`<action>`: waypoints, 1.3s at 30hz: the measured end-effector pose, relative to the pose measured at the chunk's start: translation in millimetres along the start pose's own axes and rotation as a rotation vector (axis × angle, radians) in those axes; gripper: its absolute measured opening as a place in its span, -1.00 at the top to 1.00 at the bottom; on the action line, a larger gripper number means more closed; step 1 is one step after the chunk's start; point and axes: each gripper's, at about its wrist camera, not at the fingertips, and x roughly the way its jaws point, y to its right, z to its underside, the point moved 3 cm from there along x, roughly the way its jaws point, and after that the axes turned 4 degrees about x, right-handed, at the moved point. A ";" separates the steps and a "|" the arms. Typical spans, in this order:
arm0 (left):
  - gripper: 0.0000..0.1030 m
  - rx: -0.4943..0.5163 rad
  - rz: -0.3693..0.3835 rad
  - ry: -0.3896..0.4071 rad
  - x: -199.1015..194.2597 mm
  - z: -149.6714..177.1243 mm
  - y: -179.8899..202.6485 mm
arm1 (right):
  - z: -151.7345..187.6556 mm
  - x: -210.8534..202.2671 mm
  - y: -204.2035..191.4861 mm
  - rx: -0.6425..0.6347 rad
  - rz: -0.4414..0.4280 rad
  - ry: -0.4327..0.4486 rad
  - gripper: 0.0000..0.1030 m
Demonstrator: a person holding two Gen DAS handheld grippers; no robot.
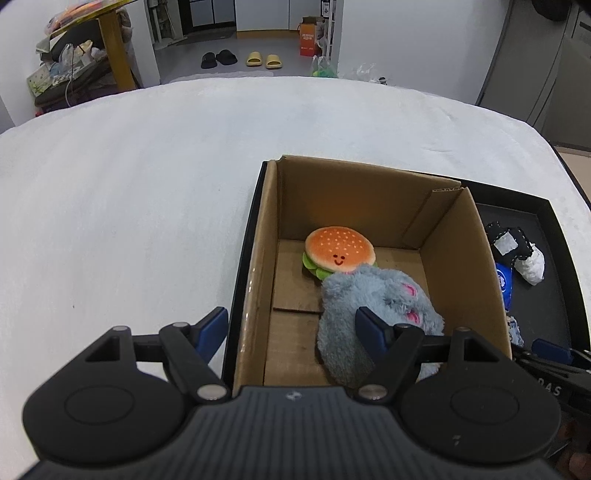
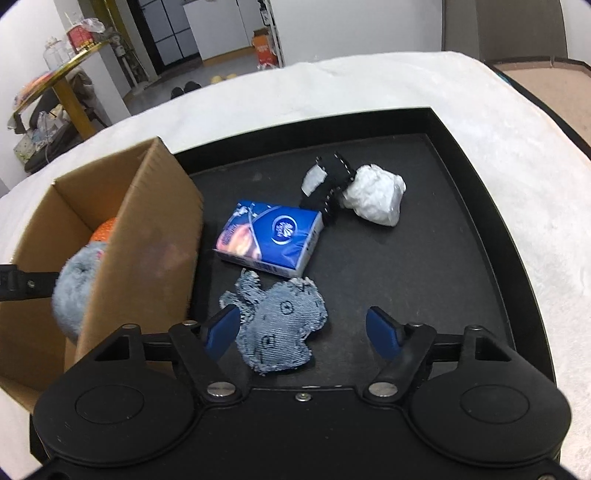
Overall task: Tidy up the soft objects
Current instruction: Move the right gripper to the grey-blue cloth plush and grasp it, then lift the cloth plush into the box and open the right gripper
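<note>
A cardboard box [image 1: 458, 251] stands on a black tray [image 2: 480, 192]. Inside it lie a burger plush [image 1: 338, 249] and a grey fluffy plush [image 1: 362, 317]. My left gripper [image 1: 291, 325] is open, straddling the box's left wall, its right finger against the grey plush. On the tray lie a denim plush [image 2: 280, 325], a blue tissue pack [image 2: 271, 238], a black fabric piece [image 2: 330, 181] and a white crumpled wad [image 2: 376, 197]. My right gripper [image 2: 304, 328] is open just above the denim plush, its left finger beside it.
The tray sits on a white cloth-covered table [image 1: 129, 192]. The box also shows in the right wrist view [image 2: 147, 229], at the tray's left. Beyond the table are slippers [image 1: 264, 59], an orange box [image 1: 308, 35] and a cluttered yellow side table [image 1: 114, 48].
</note>
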 end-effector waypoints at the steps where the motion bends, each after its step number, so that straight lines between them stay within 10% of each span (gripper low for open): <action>1: -0.44 -0.001 -0.001 -0.001 0.8 -0.1 0.3 | 0.2 2.3 0.6 0.001 0.002 -0.007 -0.35; 7: -0.44 -0.006 0.001 0.001 -0.3 0.7 1.3 | 5.7 13.1 -1.9 -0.034 0.017 -0.027 -0.17; 11: -0.44 -0.010 0.004 -0.001 -1.9 1.0 0.5 | 7.5 10.3 -7.7 -0.071 0.002 -0.024 0.44; 39: -0.44 -0.054 0.052 0.047 -18.7 4.7 -23.5 | -13.2 -37.9 -26.6 -0.099 0.053 0.081 0.50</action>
